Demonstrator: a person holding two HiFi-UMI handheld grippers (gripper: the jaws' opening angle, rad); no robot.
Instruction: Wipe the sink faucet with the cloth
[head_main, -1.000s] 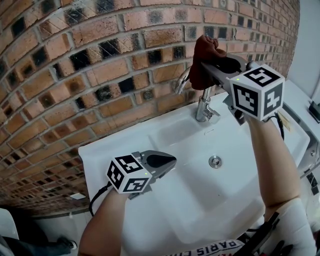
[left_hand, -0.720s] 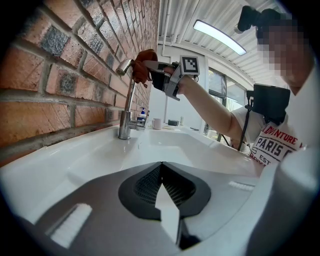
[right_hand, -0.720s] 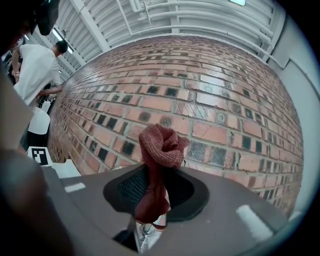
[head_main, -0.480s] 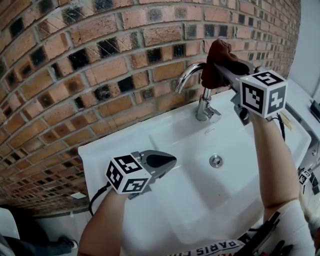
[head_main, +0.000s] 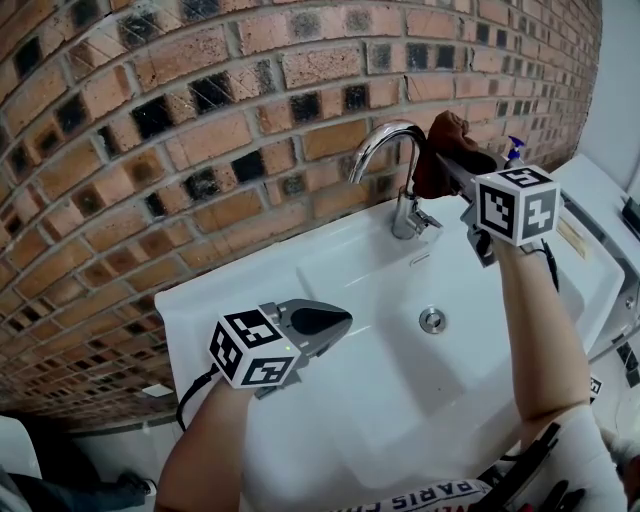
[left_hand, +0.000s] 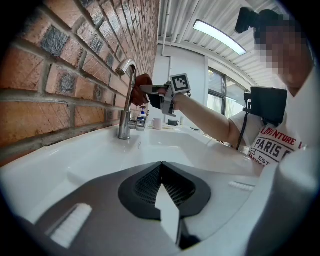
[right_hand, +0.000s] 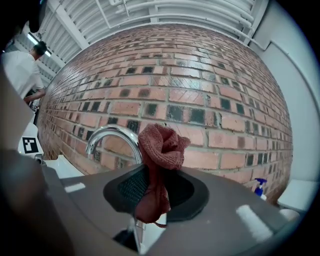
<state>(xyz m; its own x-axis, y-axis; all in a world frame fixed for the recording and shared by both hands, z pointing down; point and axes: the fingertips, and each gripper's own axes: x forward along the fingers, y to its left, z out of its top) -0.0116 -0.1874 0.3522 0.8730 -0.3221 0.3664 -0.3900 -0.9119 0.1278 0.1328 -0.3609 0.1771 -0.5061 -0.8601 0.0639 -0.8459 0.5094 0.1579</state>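
A chrome gooseneck faucet (head_main: 392, 160) rises from the back of the white sink (head_main: 330, 400); it also shows in the left gripper view (left_hand: 126, 95) and the right gripper view (right_hand: 112, 137). My right gripper (head_main: 440, 150) is shut on a bunched reddish-brown cloth (head_main: 438, 150), held just right of the faucet's arch, near the brick wall. In the right gripper view the cloth (right_hand: 159, 170) bulges out between the jaws. My left gripper (head_main: 335, 322) hovers shut and empty over the sink's front left part.
A brick wall (head_main: 200, 120) stands directly behind the sink. The drain (head_main: 431, 320) lies in the basin below the spout. A small blue-topped bottle (head_main: 513, 150) stands on the counter right of the faucet. A cup (left_hand: 156, 123) sits farther along that counter.
My right gripper has carried the cloth rightward, from over the faucet's arch to just right of it, uncovering the spout. The left gripper has stayed put.
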